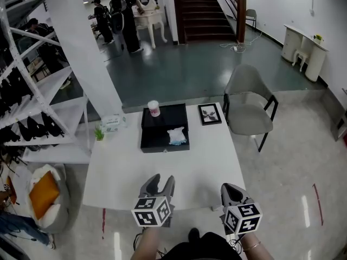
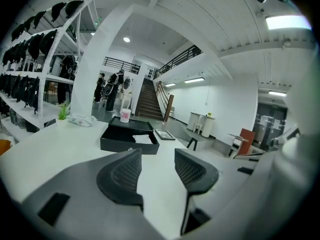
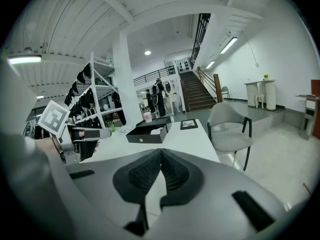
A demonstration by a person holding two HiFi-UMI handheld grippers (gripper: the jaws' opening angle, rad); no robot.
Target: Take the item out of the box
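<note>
A black box (image 1: 154, 137) lies open in the middle of the far half of the white table (image 1: 130, 172), its lid laid back behind it. In the right side of the box sits a white crumpled item (image 1: 177, 136). The left gripper view shows the box (image 2: 125, 143) and the item (image 2: 142, 139) straight ahead. My left gripper (image 1: 163, 179) hovers over the table's near edge, open, with nothing between its jaws (image 2: 157, 156). My right gripper (image 1: 226, 187) is beside it at the near right edge, its pads pressed together and empty (image 3: 161, 151).
A pink-and-white cup (image 1: 154, 108) stands on the box lid. A framed picture (image 1: 209, 114) lies right of the box; a tissue pack (image 1: 111, 123) and a small green plant (image 1: 99, 133) are to its left. A grey chair (image 1: 248, 104) stands at the table's far right, white shelves (image 1: 49, 96) on the left.
</note>
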